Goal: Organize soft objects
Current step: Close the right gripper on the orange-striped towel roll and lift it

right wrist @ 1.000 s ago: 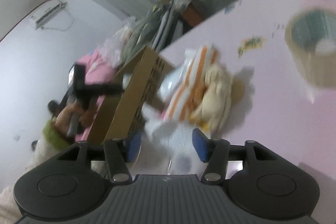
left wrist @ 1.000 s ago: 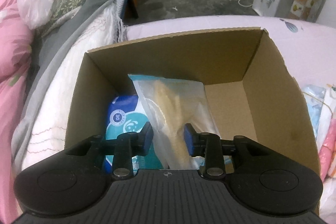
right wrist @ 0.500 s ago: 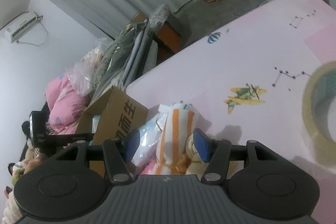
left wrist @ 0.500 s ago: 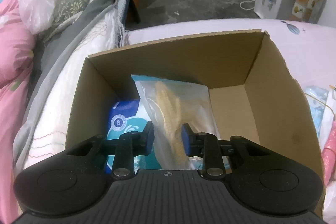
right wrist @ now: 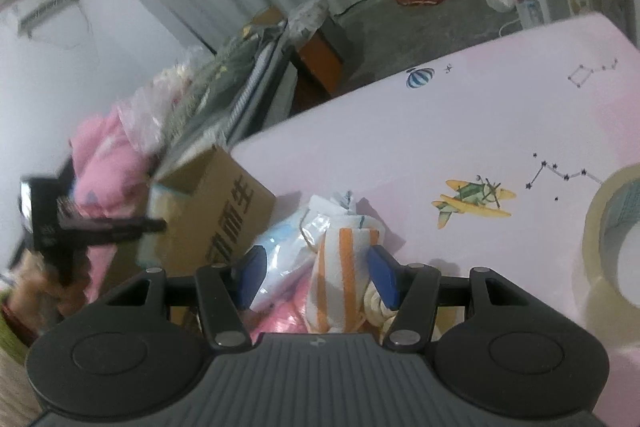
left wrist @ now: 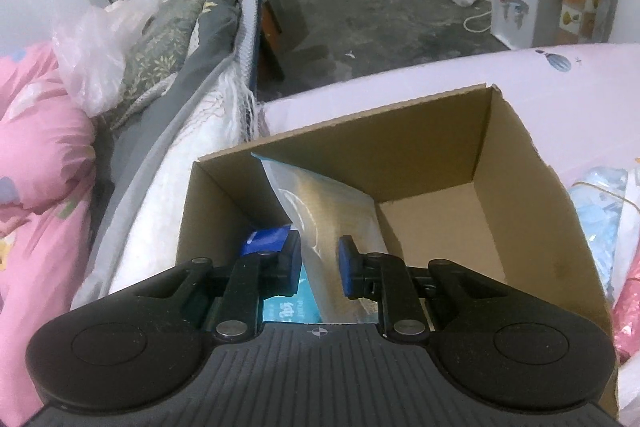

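An open cardboard box point(left wrist: 520, 211) stands on the pink table. Inside it a clear plastic bag with a beige soft item point(left wrist: 324, 211) leans against a blue pack point(left wrist: 266, 241) at the left wall. My left gripper point(left wrist: 319, 267) is above the near edge of the box, its fingers either side of the clear bag with a gap showing. My right gripper point(right wrist: 316, 277) is open over a pile of bagged soft items beside the box point(right wrist: 224, 211): an orange-striped white bundle point(right wrist: 346, 267), a light blue bag point(right wrist: 280, 247), a pink one point(right wrist: 280, 323).
A roll of clear tape point(right wrist: 616, 239) lies on the table at the right. A bed with pink bedding point(left wrist: 36, 163) and grey blankets point(left wrist: 188, 39) is left of the box. More bagged items point(left wrist: 604, 227) lie right of the box.
The left gripper has drawn back and up from the box, its fingers spreading off the clear bag. The right gripper swung over and settled above the pile of bagged items.
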`<action>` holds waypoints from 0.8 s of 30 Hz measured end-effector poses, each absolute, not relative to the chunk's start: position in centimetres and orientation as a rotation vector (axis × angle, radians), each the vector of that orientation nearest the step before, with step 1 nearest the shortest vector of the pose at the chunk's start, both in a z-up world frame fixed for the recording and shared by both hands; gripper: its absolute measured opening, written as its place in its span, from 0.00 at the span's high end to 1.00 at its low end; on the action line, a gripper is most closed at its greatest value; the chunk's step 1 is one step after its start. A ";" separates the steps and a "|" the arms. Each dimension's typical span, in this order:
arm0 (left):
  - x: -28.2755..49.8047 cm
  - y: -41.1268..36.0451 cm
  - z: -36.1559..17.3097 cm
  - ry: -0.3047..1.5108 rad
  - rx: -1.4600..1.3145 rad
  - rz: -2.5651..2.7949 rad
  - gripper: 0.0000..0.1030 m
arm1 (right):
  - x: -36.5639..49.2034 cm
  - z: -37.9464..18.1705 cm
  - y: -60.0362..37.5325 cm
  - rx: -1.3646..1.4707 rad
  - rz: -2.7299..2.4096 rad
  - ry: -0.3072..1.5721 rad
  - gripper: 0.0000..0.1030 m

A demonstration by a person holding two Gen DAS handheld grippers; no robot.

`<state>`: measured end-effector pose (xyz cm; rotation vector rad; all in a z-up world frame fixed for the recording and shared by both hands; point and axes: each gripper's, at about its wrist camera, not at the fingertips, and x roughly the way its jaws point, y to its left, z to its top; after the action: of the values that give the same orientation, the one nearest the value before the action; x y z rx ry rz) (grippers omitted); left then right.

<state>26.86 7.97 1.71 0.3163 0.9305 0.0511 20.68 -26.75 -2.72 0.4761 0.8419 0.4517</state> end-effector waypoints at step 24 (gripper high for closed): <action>26.6 8.2 1.6 0.924 0.314 0.054 0.82 | 17.9 4.7 -25.5 0.392 0.543 0.661 0.64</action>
<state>26.60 8.20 1.60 0.3144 0.9239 0.0543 17.93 -25.49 4.66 0.3924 0.6606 0.5426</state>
